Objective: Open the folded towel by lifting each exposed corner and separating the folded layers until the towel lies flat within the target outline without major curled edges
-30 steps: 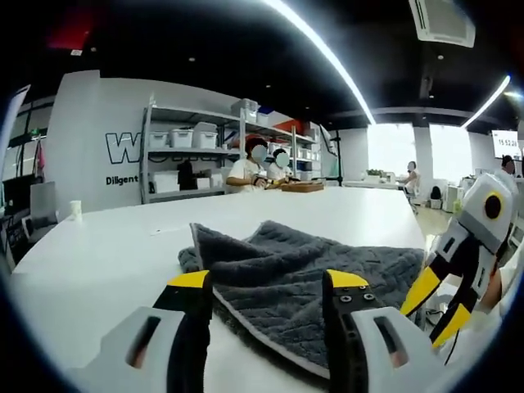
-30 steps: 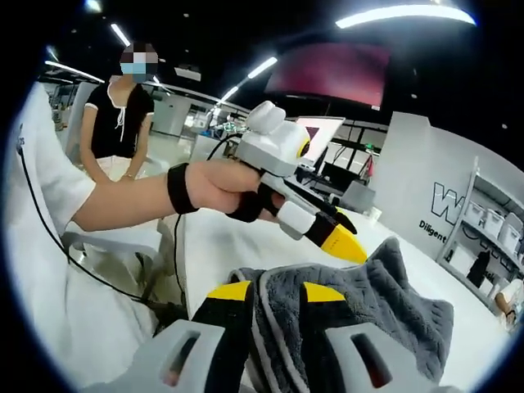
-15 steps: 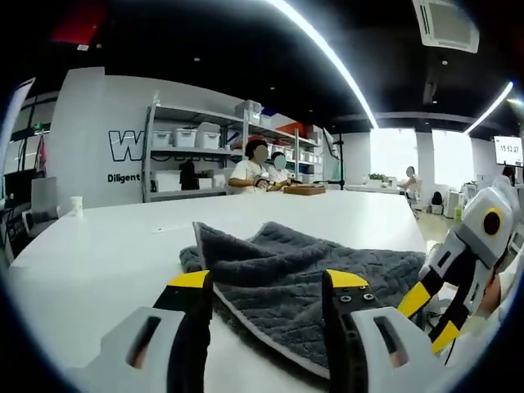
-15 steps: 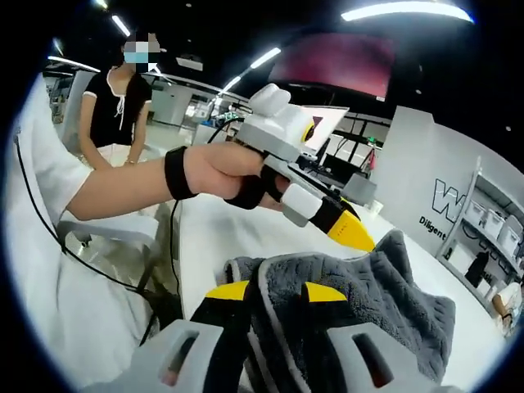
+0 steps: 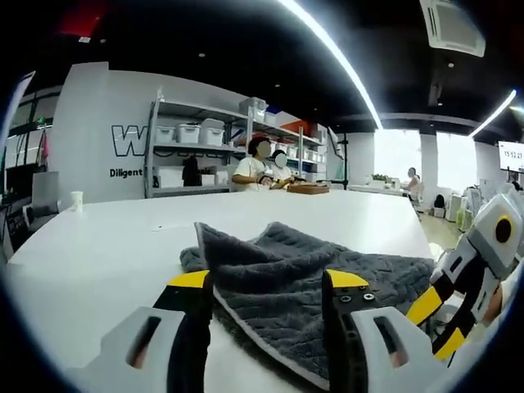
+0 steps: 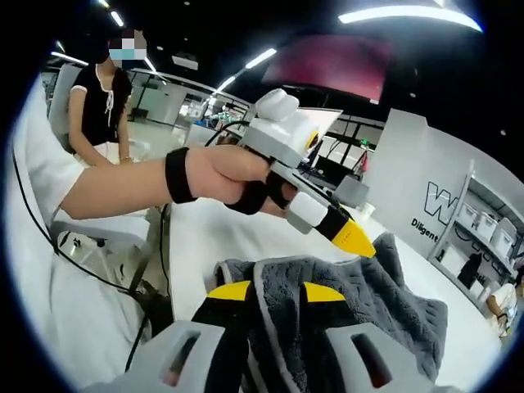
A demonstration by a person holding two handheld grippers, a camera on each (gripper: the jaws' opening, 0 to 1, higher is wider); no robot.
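Left gripper view: your left claw (image 5: pixel 266 282) hovers wide open over the grey towel (image 5: pixel 327 274), bunched on the white surface (image 5: pixel 90 254); your right claw (image 5: pixel 436 323) stands at the towel's right edge.

Right gripper view: your right claw (image 6: pixel 268 291) is clamped on a towel (image 6: pixel 368 303) fold; your left claw (image 6: pixel 354 238) hangs above, holding nothing.

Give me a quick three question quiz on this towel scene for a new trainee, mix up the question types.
1. True or false: the grey towel lies fully flat on the white table.
2. What does the right gripper hold between its jaws?
3. The left gripper is: A) shut on the towel, B) open, C) holding a cup.

Key: 1 false, it is bunched and folded. 2 a fold of the towel. 3 B.
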